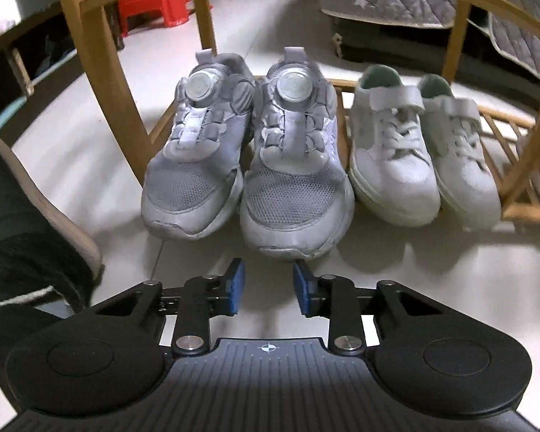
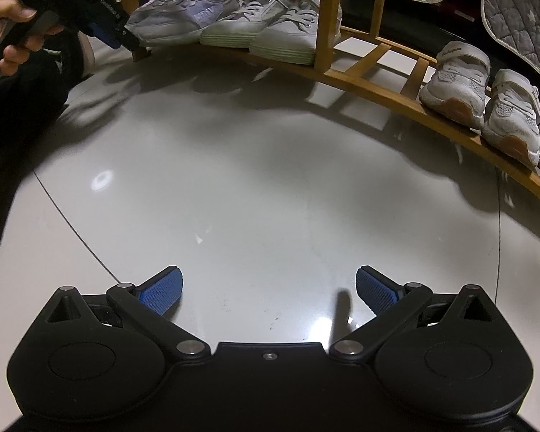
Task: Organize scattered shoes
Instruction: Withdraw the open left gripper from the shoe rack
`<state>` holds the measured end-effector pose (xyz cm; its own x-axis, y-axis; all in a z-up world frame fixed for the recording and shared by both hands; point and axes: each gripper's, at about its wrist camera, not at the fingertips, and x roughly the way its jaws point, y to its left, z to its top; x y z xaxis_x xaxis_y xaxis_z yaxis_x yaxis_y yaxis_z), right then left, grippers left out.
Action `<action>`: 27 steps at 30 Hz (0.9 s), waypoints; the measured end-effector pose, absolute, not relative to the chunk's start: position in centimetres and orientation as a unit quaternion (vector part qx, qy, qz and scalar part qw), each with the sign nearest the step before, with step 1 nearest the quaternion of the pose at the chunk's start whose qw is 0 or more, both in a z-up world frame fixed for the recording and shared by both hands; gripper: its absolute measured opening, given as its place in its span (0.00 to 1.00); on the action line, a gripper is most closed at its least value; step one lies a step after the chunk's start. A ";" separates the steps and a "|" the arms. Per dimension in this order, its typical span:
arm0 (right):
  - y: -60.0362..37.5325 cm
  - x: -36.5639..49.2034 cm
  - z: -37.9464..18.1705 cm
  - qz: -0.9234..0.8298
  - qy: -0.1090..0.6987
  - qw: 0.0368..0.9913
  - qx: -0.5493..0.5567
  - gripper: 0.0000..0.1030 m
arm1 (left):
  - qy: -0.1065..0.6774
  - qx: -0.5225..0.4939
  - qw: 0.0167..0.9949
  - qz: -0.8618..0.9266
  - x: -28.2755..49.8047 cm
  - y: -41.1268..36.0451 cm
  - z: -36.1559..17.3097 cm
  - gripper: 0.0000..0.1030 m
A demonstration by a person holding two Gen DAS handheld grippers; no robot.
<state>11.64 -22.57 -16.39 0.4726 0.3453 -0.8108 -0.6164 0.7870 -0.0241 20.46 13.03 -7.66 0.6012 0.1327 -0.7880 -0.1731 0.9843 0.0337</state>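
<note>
Blue pads sit closest to my left lens, and my left gripper has them drawn in to a narrow gap with nothing between them, so that hand is free and carries no shoe. Just past the tips, at twelve o'clock, stands the grey pair with dial closures, toes toward me, the two shoes side by side and touching. Their heels rest on the low slats of the wooden shoe rack and their toes hang over the pale floor; I judge they stand that way because the shelf is shallower than the shoes are long. At two o'clock the white strap pair is lined up the same way, close beside the grey one, which reads as sorted work.

My right gripper hangs over bare floor with its jaws spread wide and empty, waiting well clear of the rack. From there, another white pair sits on the rack at two o'clock. At ten o'clock a hand grips the left tool. No loose shoe lies on the floor that I can see, so the tidying looks nearly finished.
</note>
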 end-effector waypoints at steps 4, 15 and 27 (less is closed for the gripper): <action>-22.5 11.5 -16.5 0.287 0.427 0.842 -0.161 1.00 | 0.434 -0.025 0.896 0.090 21.3 13.0 -7.5 0.22; -22.5 11.3 -16.4 0.288 0.426 0.842 -0.161 1.00 | 0.438 -0.033 0.891 0.115 19.6 14.9 -7.4 0.25; -22.4 11.4 -16.7 0.285 0.433 0.839 -0.165 1.00 | 0.444 -0.033 0.882 0.153 21.4 18.7 -6.9 0.28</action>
<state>11.35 -22.43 -16.73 0.4627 0.3356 -0.8205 -0.6209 0.7833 -0.0297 21.37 18.67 -6.86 0.5583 0.2402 -0.7941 -0.2981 0.9513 0.0781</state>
